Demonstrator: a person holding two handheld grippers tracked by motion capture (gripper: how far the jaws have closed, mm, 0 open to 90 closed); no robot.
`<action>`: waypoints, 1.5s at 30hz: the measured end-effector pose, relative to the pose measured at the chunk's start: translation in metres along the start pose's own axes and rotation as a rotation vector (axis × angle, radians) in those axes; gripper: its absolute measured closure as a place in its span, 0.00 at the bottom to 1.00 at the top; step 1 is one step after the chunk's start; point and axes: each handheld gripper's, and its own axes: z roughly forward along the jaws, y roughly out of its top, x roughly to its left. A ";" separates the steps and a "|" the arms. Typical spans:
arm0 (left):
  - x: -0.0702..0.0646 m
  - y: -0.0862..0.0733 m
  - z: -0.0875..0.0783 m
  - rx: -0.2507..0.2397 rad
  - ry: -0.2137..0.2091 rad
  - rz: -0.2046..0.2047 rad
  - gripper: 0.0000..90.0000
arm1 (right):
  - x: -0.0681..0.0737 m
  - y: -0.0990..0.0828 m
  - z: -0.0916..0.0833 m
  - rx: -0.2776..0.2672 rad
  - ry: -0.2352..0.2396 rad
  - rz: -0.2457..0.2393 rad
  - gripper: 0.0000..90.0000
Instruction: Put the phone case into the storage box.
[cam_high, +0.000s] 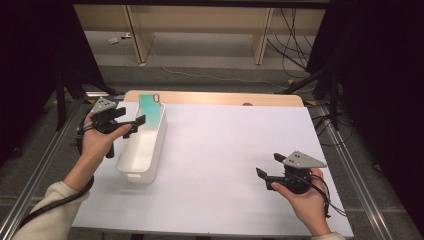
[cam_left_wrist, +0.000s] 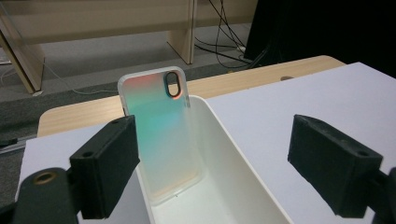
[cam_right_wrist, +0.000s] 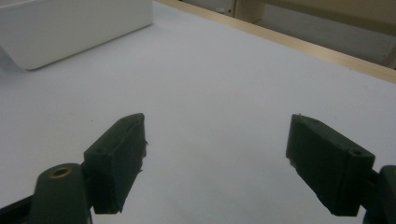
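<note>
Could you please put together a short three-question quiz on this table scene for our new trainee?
1. True or false: the phone case lies flat on the table outside the white bin.
2. Which gripper is nearer the bin: the left gripper or the right gripper?
3. Multiple choice: how do the right gripper's jaws stand? A) shut on the phone case B) open, holding nothing C) shut on the bin's rim

Key
1. False: it stands tilted inside the bin, leaning at the far end, with the camera cutout at the top.
2. The left gripper, beside the bin's far end.
3. B
</note>
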 end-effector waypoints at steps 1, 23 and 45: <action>-0.001 -0.001 -0.002 0.000 -0.001 0.002 0.17 | 0.000 0.000 0.000 -0.001 0.000 -0.004 0.24; -0.033 -0.026 -0.028 -0.024 -0.056 0.061 0.12 | 0.000 0.001 -0.001 -0.008 -0.003 -0.004 0.23; -0.055 -0.057 -0.044 -0.062 -0.165 0.105 0.11 | 0.001 0.000 -0.001 -0.005 0.007 0.004 0.23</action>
